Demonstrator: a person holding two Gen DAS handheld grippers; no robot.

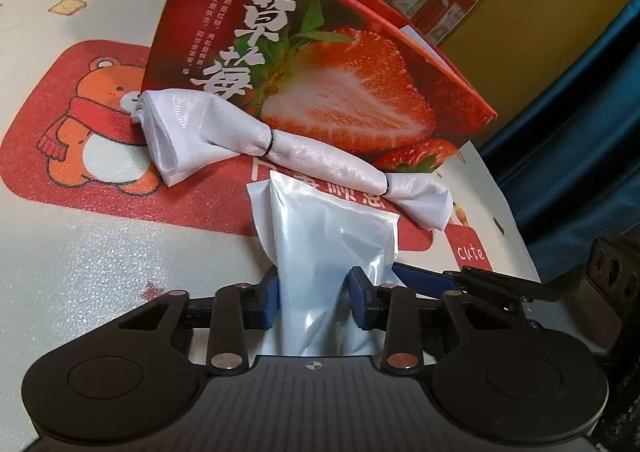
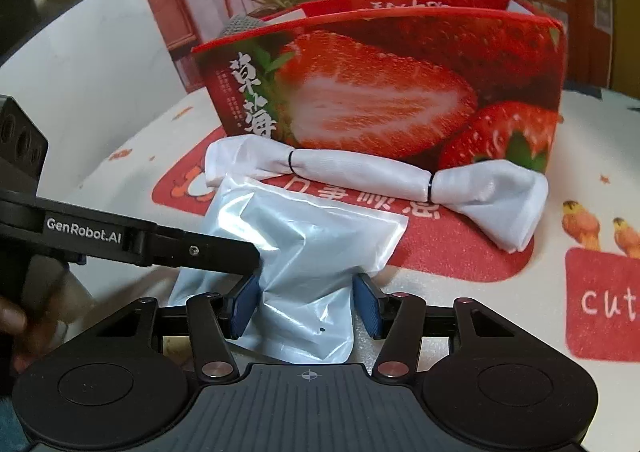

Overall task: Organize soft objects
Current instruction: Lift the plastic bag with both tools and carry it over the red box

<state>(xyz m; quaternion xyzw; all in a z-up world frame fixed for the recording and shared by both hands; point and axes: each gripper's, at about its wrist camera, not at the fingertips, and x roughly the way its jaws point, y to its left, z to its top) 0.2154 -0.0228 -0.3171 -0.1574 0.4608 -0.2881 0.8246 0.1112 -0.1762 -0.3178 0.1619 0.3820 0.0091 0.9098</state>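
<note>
Left tool [image 1: 314, 302] pinches the near end of the plastic pouch [image 1: 328, 244] between its blue pads; we see the pouch's long axis running away from us toward the strawberry box [image 1: 320, 63], on the cartoon-printed tabletop [image 1: 80, 232]. Just in front of that box lies the white cloth roll [image 1: 296, 149], banded twice, its length along the box face.

Right tool [image 2: 308, 306] straddles the same pouch in front of the box, jaws half-wide; whether both pads press it we cannot tell. The left tool's finger [image 2: 208, 250] reaches in from the side.

We judge the pouch light, limp and slippery, best gripped at a gathered end; the roll looks soft, best taken between its bands.
</note>
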